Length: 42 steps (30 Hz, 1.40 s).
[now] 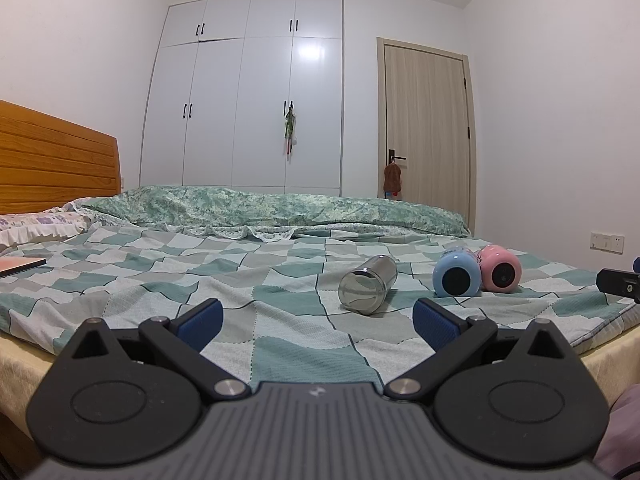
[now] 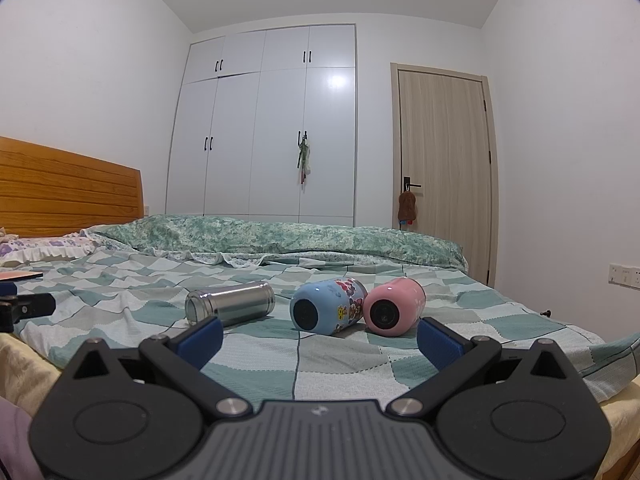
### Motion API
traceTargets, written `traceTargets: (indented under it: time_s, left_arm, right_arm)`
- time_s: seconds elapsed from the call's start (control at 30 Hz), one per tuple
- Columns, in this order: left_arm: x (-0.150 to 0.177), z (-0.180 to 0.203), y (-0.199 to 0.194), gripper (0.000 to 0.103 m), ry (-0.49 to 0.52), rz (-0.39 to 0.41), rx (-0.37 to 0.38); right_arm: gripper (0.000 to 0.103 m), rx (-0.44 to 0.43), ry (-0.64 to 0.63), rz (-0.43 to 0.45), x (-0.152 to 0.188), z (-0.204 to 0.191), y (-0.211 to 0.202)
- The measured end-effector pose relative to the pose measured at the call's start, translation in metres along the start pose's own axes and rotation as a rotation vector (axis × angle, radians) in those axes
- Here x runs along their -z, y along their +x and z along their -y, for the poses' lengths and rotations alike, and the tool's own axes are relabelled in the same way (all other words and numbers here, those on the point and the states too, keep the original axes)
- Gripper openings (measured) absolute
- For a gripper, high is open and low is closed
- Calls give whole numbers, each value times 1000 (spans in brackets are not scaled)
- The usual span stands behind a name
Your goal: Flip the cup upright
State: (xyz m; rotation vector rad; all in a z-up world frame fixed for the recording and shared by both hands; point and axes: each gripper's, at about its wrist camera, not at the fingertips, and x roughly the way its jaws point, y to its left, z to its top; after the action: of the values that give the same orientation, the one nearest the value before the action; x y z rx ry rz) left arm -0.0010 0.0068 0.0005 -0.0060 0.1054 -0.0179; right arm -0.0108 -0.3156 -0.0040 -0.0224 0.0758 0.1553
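Note:
Three cups lie on their sides on the checked bedsheet: a steel cup (image 1: 368,289) (image 2: 230,304), a blue cartoon cup (image 1: 456,273) (image 2: 328,306) and a pink cup (image 1: 501,269) (image 2: 394,307) touching it. My left gripper (image 1: 318,320) is open and empty, low over the bed's near edge, short of the steel cup. My right gripper (image 2: 320,338) is open and empty, just short of the blue and pink cups. Part of the right gripper shows at the right edge of the left wrist view (image 1: 618,284), and part of the left gripper at the left edge of the right wrist view (image 2: 24,308).
A folded green quilt (image 1: 280,210) lies across the far side of the bed. A wooden headboard (image 1: 56,160) and pillow (image 1: 44,224) are at left, with a flat pink book (image 1: 20,265). A white wardrobe (image 1: 248,92) and a door (image 1: 426,120) stand behind.

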Motion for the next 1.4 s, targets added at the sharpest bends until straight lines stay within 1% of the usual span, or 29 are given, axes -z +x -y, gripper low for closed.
traceTargets:
  time_s: [1.17,1.27,1.33,1.4]
  left_arm:
    - [0,0,0,103,-5,-1,0]
    - [-1,4,3,103,-5,-17,1]
    - [-4,11,6,103,-5,-38,26]
    - [-7,13,11,103,-9,-56,45]
  right_arm:
    - [103,-1,1,-1,1,2,-2]
    - [103,-2,10,-9,1,1,-1]
    - [103,-12,13,-26,2,0,2]
    - [103,-41,17,-47,0,1,5]
